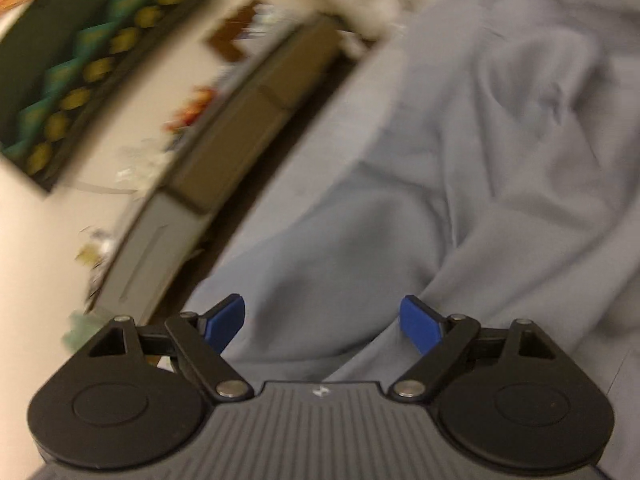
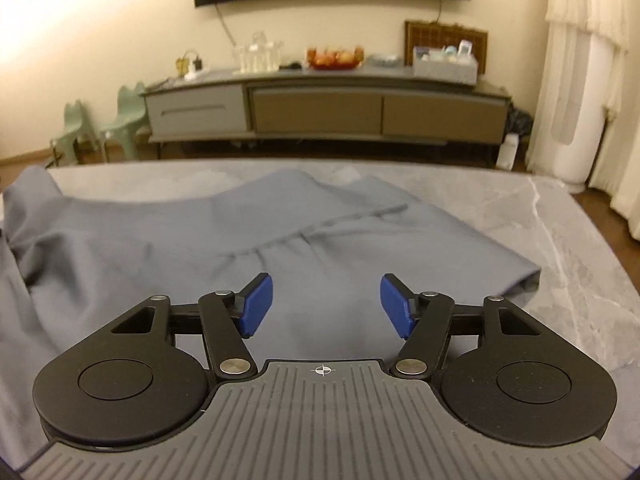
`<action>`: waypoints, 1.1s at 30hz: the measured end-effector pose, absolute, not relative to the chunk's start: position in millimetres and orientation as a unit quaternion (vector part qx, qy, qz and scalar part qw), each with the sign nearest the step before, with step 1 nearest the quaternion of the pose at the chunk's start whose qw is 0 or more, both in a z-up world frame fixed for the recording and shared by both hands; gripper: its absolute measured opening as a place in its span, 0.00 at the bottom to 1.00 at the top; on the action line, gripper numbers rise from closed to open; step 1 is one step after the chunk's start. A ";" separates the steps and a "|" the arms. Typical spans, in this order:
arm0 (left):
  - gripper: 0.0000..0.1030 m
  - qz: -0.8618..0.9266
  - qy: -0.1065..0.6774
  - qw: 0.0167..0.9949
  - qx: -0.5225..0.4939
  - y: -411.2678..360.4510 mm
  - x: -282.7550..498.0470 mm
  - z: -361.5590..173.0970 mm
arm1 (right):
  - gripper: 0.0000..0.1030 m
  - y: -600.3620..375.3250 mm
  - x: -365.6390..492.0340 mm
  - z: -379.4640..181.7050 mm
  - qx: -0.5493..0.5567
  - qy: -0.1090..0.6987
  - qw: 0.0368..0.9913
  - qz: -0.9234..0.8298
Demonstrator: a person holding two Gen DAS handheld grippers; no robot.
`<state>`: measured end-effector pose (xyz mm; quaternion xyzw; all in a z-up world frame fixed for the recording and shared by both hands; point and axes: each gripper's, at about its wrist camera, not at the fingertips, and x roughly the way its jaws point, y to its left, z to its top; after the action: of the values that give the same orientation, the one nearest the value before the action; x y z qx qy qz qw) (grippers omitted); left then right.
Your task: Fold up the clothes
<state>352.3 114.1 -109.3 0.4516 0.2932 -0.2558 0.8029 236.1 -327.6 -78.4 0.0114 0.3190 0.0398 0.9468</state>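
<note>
On the grey marble table (image 2: pixel 560 232) a grey-blue garment (image 2: pixel 168 240) is lying spread but rumpled (creases running across it). Both the left gripper (image 1: pixel 322 322) and right gripper (image 2: pixel 326 306) are hovering with jaws apart, gripping nothing. Any fold is needing the cloth smoothed and pinched at an edge.

Right wrist view sits level and close above the rumpled grey-blue garment (image 2: pixel 168 240), facing the long grey sideboard (image 2: pixel 320 108) at 12 o'clock. Left wrist view, tilted and blurred, shares both, with the sideboard (image 1: pixel 224 152) at 10 o'clock.
</note>
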 end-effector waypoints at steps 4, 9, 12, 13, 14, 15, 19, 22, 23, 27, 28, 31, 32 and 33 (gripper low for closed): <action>0.84 -0.326 0.360 0.771 0.412 135.7 381.5 -102.3 | 0.67 -353.1 228.1 -80.6 0.032 0.345 0.933 0.098; 0.84 -0.352 0.377 0.776 0.363 182.1 382.8 -83.6 | 0.84 -368.2 215.5 -82.5 0.039 0.349 0.930 0.108; 0.85 -0.349 0.424 0.763 0.341 195.9 401.0 -97.7 | 0.84 -365.3 216.1 -82.3 0.036 0.345 0.933 0.101; 0.84 -0.352 0.438 0.757 0.333 197.0 408.6 -102.8 | 0.84 -363.2 217.4 -82.0 0.033 0.342 0.934 0.098; 0.79 -0.355 0.453 0.751 0.325 198.1 416.3 -107.9 | 0.84 -361.1 219.5 -81.5 0.029 0.340 0.935 0.096; 0.72 -0.357 0.467 0.744 0.317 199.2 424.0 -113.0 | 0.84 -359.0 221.1 -81.0 0.025 0.339 0.935 0.096; 0.08 -0.370 0.445 0.747 0.326 195.8 412.8 -104.6 | 0.84 -355.7 221.8 -79.9 0.006 0.346 0.932 0.107; 0.05 -0.361 0.378 0.778 0.348 205.5 366.7 -76.1 | 0.85 -361.0 216.0 -78.0 -0.014 0.357 0.928 0.106; 0.04 -0.356 0.353 0.791 0.352 211.1 347.4 -64.8 | 0.86 -362.8 213.7 -77.4 -0.021 0.361 0.926 0.107; 0.03 -0.322 0.262 0.830 0.373 219.1 277.5 -25.8 | 0.90 -370.3 204.5 -75.2 -0.047 0.379 0.918 0.109; 0.03 -0.315 0.250 0.832 0.382 210.6 269.2 -22.1 | 0.90 -369.0 202.5 -75.8 -0.059 0.386 0.914 0.112; 0.03 -0.296 0.214 0.836 0.409 185.0 244.5 -10.8 | 0.90 -338.3 207.6 -84.8 -0.114 0.415 0.890 0.152; 0.03 -0.289 0.202 0.837 0.418 176.5 236.2 -7.1 | 0.90 -327.0 212.3 -87.4 -0.123 0.423 0.881 0.171; 0.03 -0.281 0.194 0.836 0.429 162.1 233.0 -8.2 | 0.88 -315.5 219.3 -89.4 -0.128 0.433 0.872 0.190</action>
<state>233.0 162.1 -8.2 0.4286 0.1942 -0.2812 0.8364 219.3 -315.5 -89.4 -0.1285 0.4329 0.1905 0.8716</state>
